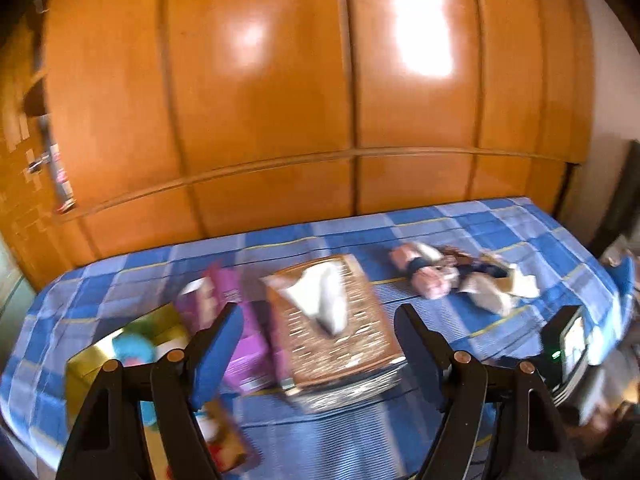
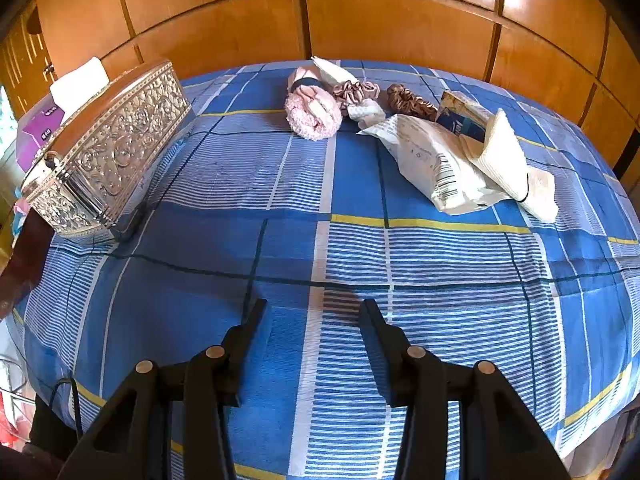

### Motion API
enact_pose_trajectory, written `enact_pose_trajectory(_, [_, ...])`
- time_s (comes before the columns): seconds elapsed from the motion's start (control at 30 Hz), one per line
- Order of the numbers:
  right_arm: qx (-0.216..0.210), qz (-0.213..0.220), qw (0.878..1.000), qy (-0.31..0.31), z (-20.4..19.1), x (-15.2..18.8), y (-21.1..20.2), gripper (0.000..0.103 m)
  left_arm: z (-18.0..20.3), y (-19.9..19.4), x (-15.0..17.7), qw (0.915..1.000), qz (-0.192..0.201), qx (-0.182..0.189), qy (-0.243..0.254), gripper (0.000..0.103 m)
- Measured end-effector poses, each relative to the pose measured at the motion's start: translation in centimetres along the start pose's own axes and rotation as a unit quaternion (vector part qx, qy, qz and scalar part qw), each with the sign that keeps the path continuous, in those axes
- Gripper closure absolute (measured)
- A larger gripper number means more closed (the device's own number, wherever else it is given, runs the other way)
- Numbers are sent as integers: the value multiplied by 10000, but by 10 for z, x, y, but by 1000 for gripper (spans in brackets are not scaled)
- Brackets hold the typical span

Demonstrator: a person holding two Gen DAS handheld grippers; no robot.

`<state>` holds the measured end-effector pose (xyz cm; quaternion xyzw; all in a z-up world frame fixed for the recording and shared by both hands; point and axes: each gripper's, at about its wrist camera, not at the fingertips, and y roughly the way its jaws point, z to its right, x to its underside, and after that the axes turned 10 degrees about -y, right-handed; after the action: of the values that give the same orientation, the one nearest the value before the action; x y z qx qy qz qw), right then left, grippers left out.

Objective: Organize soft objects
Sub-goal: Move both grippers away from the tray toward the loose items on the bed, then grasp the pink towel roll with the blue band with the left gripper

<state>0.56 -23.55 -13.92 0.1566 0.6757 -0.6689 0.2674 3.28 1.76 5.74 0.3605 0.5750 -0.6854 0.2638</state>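
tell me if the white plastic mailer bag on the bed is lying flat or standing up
Lying flat. The white mailer bag sprawls crumpled on the blue checked bedspread, label side up, with a folded cream cloth resting over its right end.

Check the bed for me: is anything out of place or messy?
Yes. The far right of the blue checked bedspread holds a loose heap: pink fluffy roll, satin scrunchies, crumpled white mailer bag. Both grippers are open, empty.

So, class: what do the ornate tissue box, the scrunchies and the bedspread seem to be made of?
Tissue box: likely silver-toned embossed metal, shiny scrollwork relief.
Scrunchies: probably satin, glossy gathered folds.
Bedspread: woven cotton-like cloth, matte, printed blue checks.
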Motion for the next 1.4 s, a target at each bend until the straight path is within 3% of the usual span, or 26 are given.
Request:
enact_pose_trajectory(0.17, [-64, 160, 9999, 12, -2, 3, -1, 51, 53, 31, -16, 9970, -406, 644, 170, 25])
enact_pose_trajectory(0.37, [-78, 235, 9997, -65, -8, 3, 0, 42, 111, 102, -24, 9902, -1063, 885, 178, 33])
enact_pose_trajectory(0.5, [-163, 256, 9995, 20, -6, 2, 0, 41, 140, 160, -19, 9826, -1687, 781, 3, 44])
enact_pose_trajectory(0.63, [-254, 291, 9992, 90, -4, 2, 0, 38, 149, 222, -11, 9712, -2264, 534, -517, 52])
enact_pose_trajectory(0.9, [-560, 340, 9974, 314, 5, 1, 1, 36, 147, 295, -11, 9625, -2542, 47, -945, 54])
enact_pose_trajectory(0.97, [-627, 355, 9967, 369, 7, 1, 1, 36, 145, 311, -11, 9577, -2664, 87, -1082, 53])
enact_pose_trajectory(1.13, [-677, 399, 9963, 359, 9, 0, 2, 36, 139, 333, -4, 9474, -2849, 255, -1437, 51])
enact_pose_trajectory(1.17, [-685, 408, 9962, 358, 10, -1, 3, 36, 139, 330, -3, 9491, -2803, 272, -1410, 52])
enact_pose_trajectory(1.2, [-700, 425, 9960, 371, 10, 0, 3, 36, 140, 327, -2, 9517, -2759, 299, -1314, 63])
enact_pose_trajectory(1.23, [-719, 447, 9956, 392, 11, 0, 3, 36, 142, 324, 0, 9517, -2779, 389, -1244, 66])
enact_pose_trajectory(1.4, [-749, 463, 9955, 360, 12, 0, 3, 36, 140, 297, 10, 9540, -2754, 381, -1125, 70])
